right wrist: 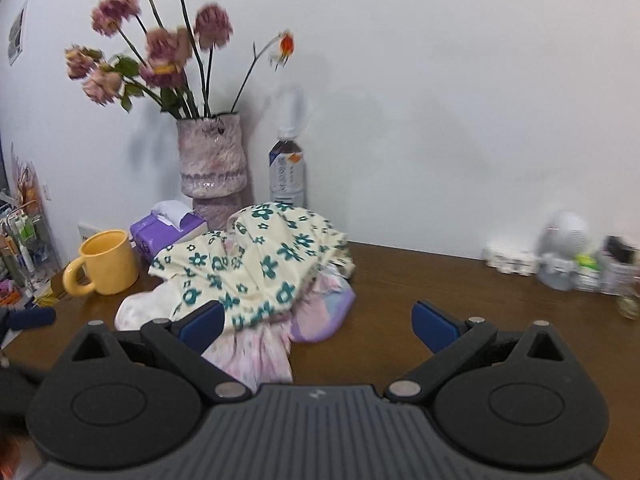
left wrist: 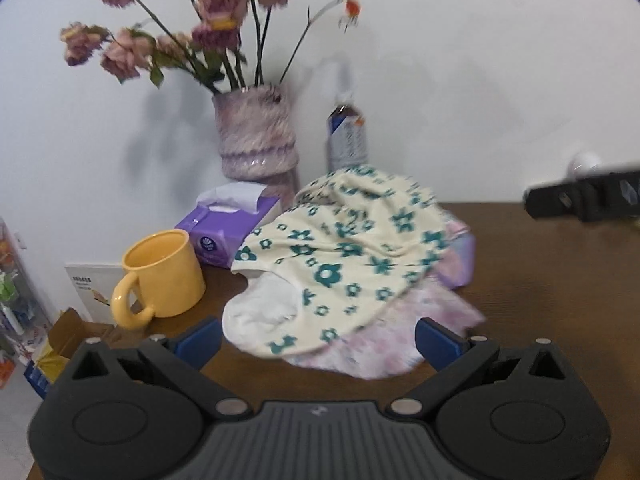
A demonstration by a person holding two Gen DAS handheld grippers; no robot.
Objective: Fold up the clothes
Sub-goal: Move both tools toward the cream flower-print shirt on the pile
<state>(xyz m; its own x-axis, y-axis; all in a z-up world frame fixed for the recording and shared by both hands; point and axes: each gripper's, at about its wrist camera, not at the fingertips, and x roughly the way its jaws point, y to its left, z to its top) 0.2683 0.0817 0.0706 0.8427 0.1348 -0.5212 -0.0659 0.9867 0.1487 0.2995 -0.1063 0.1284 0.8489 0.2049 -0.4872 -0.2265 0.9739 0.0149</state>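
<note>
A crumpled pile of clothes lies on the brown table (left wrist: 540,280). On top is a cream garment with teal flowers (left wrist: 344,256), also in the right wrist view (right wrist: 256,264). Under it lie a pale pink tie-dye piece (left wrist: 384,344) (right wrist: 256,356), a white piece (left wrist: 260,312) and a lilac piece (right wrist: 324,316). My left gripper (left wrist: 318,340) is open, its blue fingertips on either side of the pile's near edge, holding nothing. My right gripper (right wrist: 318,326) is open and empty, its left fingertip (right wrist: 204,324) over the pile's front.
A yellow mug (left wrist: 160,276) and a purple tissue box (left wrist: 224,232) stand left of the pile. Behind are a pink vase of dried flowers (left wrist: 256,136) and a bottle (left wrist: 346,136). Small bottles and a white gadget (right wrist: 564,248) sit at the far right by the wall.
</note>
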